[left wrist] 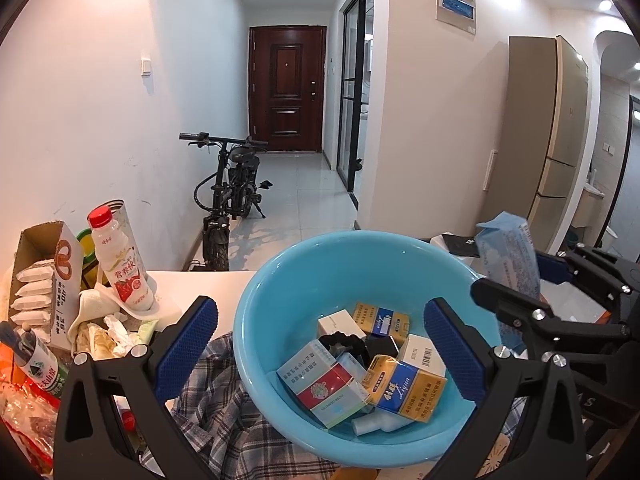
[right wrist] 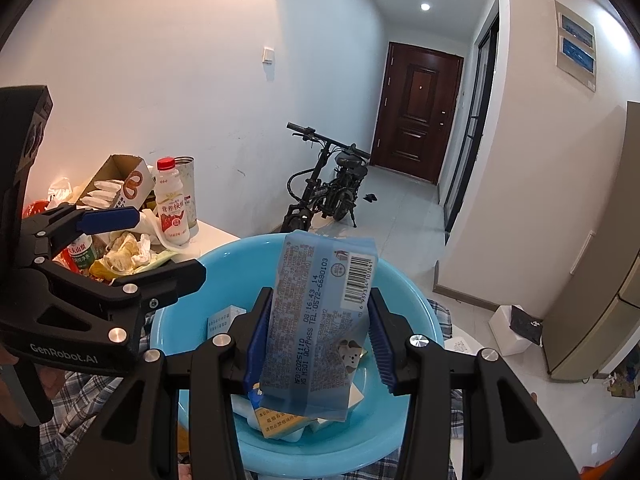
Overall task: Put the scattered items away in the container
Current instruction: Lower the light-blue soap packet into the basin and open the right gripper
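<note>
The big blue bowl (right wrist: 416, 300) sits right in front of both grippers, on a checked cloth (left wrist: 224, 412). It has boxes in it: a red & white box (left wrist: 326, 390), two yellow & blue boxes (left wrist: 408, 386) and a white box (left wrist: 422, 354) w/ a barcode.

The right gripper (right wrist: 316, 344) is pinching a blue tissue pack (right wrist: 320, 320) between its blue pads (right wrist: 258, 340). The pack is held up over the bowl, long side going up & down, top leaning a bit away from the gripper. Barcode end is up, writing faces the camera.

The left gripper (left wrist: 320, 346) is spread wide w/ nothing in it, bowl just ahead between its fingers (left wrist: 190, 340).

To the left of both grippers: a milk bottle (left wrist: 120, 260) w/ red cap, standing up, and a snack box (left wrist: 44, 276).
</note>
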Demonstrator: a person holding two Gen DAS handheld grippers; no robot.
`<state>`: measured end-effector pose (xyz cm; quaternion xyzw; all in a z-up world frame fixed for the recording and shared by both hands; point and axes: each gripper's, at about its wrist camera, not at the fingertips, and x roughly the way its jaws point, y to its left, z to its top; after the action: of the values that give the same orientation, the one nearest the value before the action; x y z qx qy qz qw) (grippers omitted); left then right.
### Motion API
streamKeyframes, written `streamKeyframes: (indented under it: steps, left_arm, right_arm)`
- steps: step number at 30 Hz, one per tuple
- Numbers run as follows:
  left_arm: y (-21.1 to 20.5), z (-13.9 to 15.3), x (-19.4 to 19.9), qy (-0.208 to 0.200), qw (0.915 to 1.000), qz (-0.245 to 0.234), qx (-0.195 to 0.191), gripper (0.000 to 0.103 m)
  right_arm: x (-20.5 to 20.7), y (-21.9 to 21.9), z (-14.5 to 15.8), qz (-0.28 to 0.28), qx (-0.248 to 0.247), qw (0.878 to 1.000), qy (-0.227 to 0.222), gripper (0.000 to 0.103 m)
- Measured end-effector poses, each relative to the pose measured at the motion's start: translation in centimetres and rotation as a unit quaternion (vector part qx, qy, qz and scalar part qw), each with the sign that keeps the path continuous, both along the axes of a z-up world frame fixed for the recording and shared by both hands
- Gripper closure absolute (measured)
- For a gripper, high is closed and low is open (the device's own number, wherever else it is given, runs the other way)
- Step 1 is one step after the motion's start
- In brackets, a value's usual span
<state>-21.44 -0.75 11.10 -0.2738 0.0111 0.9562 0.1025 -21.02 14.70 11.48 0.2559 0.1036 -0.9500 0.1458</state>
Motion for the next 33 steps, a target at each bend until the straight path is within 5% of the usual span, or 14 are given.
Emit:
streamKeyframes:
  steps: [33]
  left_arm:
    - [0.12,-0.39,-0.25,-0.008,0.9999,0.002,-0.01,0.001]
  right_arm:
    - [-0.05,-0.09,-0.28,-0.003,-0.002,1.0,-0.001,0.056]
